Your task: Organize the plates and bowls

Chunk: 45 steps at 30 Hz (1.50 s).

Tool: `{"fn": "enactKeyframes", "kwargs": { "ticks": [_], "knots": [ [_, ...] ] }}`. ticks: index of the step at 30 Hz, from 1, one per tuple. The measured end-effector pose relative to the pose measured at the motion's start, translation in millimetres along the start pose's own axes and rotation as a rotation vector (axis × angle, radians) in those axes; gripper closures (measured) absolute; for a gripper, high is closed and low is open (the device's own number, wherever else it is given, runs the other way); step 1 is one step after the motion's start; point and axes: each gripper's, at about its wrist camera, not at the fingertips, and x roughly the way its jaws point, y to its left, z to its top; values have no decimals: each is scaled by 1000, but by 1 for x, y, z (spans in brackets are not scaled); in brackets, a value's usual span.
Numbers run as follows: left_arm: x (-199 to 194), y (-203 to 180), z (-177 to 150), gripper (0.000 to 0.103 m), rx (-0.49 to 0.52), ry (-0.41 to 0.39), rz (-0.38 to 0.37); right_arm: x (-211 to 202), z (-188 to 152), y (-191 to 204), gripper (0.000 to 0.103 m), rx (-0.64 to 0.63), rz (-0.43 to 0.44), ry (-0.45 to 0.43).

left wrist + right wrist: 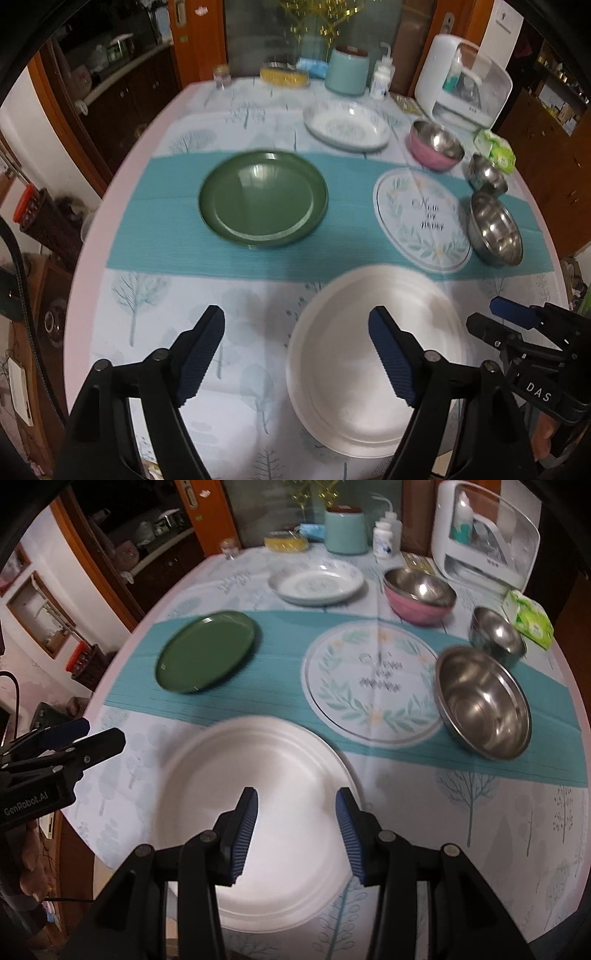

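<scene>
Left gripper (295, 354): jaws spread wide, nothing between the pads, poised above the tablecloth just left of the white plate

Right gripper (295, 834): jaws parted, nothing clamped, poised over the near half of the white plate without touching it

White plate (255, 819): nearest the table's front edge, flat on the tablecloth, apart from all other ware; probably light and somewhat flexible, perhaps paper or foam, material uncertain; best pinched at the raised rim, one pad above and one below, since the flat well offers no purchase

Green plate (263, 199): on the teal runner (166, 221), left of centre, alone; looks rigid and smooth, likely slippery; low rim the only place to take hold

Floral plate (373, 683): on the runner, right of centre, lying very flat; may be ceramic, hence heavy and breakable; thin edge hard to get under

Patterned dish (319, 583): beyond the runner, deeper and glossy; likely fragile; upturned rim easy to pinch

Large steel bowl (484, 701): just beside the floral plate, to its right, tilted in this view; stiff, light, slick; wall gripped across the lip

Small steel bowl (496, 637): behind the large one, close to it; same handling; small enough to nest

Pink bowl (419, 594): steel-lined, near the patterned dish; sturdy; lip grip

Stacking judgement: plates nest by width, bowls by size; metal on glazed ware prone to sliding, so low, level placement advisable
</scene>
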Motion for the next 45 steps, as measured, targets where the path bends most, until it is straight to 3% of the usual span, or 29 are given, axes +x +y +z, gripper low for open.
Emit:
{"fn": "enactKeyframes", "kwargs": {
  "ticks": [12, 21, 25, 30, 36, 45],
  "knots": [
    [-48, 43, 48, 16, 14, -178, 101, -24, 50, 22, 59, -57, 31, -80],
    [-48, 85, 93, 15, -38, -226, 111, -35, 115, 20, 58, -21, 64, -138],
    [-39, 96, 107, 14, -46, -227, 110, -29, 144, 18, 49, 8, 87, -147],
    [-6, 111, 123, 13, -51, -171, 83, -2, 168, 22, 49, 12, 87, -117],
    [56, 123, 136, 13, -36, -71, 68, 56, 185, 30, 49, 33, 107, -5],
    [149, 148, 141, 13, -106, 116, -36, 138, 191, 32, 49, 100, 155, 150]
  ]
}}
